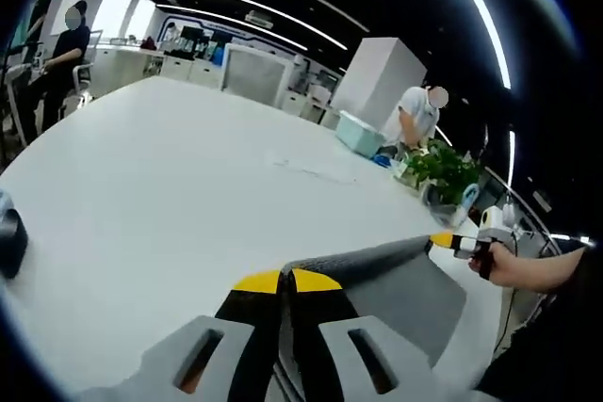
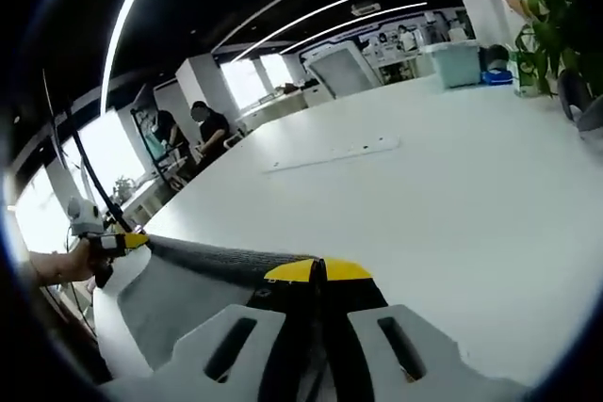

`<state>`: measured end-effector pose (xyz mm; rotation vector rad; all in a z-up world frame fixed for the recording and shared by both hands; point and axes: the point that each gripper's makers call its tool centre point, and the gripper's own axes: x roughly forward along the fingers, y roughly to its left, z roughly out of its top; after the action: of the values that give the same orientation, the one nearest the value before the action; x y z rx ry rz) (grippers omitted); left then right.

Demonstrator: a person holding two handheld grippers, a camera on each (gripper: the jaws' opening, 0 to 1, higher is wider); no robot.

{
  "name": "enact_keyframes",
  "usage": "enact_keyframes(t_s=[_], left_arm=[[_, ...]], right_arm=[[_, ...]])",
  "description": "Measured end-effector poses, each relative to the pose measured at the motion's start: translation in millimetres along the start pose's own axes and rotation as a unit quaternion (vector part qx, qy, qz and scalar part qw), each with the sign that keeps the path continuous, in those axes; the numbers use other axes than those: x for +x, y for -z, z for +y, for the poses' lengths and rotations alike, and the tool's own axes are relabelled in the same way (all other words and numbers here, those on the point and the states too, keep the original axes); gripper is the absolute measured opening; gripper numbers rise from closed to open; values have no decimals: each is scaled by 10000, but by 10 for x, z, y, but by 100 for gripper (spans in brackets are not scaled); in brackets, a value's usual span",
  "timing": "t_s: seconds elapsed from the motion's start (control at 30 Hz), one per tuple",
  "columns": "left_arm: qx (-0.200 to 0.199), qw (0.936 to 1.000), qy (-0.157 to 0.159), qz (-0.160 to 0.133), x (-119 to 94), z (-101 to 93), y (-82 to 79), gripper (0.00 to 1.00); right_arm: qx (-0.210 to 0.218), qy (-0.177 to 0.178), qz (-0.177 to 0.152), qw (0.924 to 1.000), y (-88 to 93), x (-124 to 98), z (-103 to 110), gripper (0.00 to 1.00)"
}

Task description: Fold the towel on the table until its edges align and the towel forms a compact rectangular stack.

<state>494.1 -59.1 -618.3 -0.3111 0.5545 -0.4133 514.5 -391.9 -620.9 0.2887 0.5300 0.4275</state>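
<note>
A green plant (image 1: 443, 168) stands at the far edge of the white table (image 1: 188, 195), and a pale teal box (image 1: 360, 132) is near it. One person (image 1: 415, 115) bends behind the plant. Another person (image 1: 58, 58) sits at the far left side. A long thin strip (image 2: 330, 153) lies flat on the table. White light lines (image 2: 320, 14) run across the dark ceiling.

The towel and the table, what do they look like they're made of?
The towel looks like soft woven cloth, grey and matte: its lifted edge shows a fine ribbed texture and it hangs slack between the left tongs and right tongs. The table seems a hard, smooth white laminate or painted board with a faint sheen; which one cannot be told.
</note>
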Motion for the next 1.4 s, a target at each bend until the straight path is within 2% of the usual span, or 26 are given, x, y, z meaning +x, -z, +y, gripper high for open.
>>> enact_keyframes(t_s=[0.23,0.3,0.4,0.5,0.53,0.63,0.7,0.77,0.8,0.9,1.0,1.07,1.13,1.2,1.27,1.33,1.37,1.4], left_arm=[[148,9996,-163,156,129,140,127,4],[413,9989,-186,103,138,122,99,5],[883,9957,-250,144,154,134,103,13],[1114,9930,-279,291,144,125,190,21],[1173,9920,-280,369,134,123,229,22],[1177,9919,-381,303,93,111,242,26],[1211,9911,-494,243,58,126,220,29],[1512,9857,-733,132,22,182,161,34],[1534,9852,-749,161,8,174,166,36],[1606,9835,-821,127,-49,132,123,37],[1500,9867,-619,-76,-94,-53,30,35],[1554,9867,-468,-87,-131,-211,6,33],[1591,9870,-177,-108,-163,-437,-6,27],[1520,9880,284,-36,-171,-696,43,21],[1471,9877,526,-112,-156,-857,42,19],[1374,9868,856,55,-125,-1056,124,14],[1350,9849,1058,247,-102,-1171,182,10],[1407,9830,1150,278,-75,-1240,198,8]], right_arm=[[-88,100,140,9998,72,85,-39,0],[-154,120,153,9997,78,110,-47,0],[-312,150,40,9994,38,127,-65,3],[-326,182,139,9992,56,116,-93,6],[-317,203,156,9992,61,109,-105,7],[-314,222,173,9991,67,85,-121,9],[-670,314,297,9968,95,70,-153,13],[-903,466,466,9937,133,54,-187,17],[-1123,519,452,9913,116,45,-196,18],[-1213,541,422,9902,89,30,-185,20],[-1159,346,181,9925,-34,7,-70,19],[-1289,141,-4,9916,-115,17,37,16],[-1336,47,-42,9910,-138,22,108,10],[-1398,16,-3,9902,-138,22,152,4],[-1437,74,42,9896,-143,-14,151,3],[-1557,74,-15,9878,-172,-55,136,2],[-1543,79,3,9880,-170,-66,110,1],[-1486,88,10,9889,-172,-92,80,0]])
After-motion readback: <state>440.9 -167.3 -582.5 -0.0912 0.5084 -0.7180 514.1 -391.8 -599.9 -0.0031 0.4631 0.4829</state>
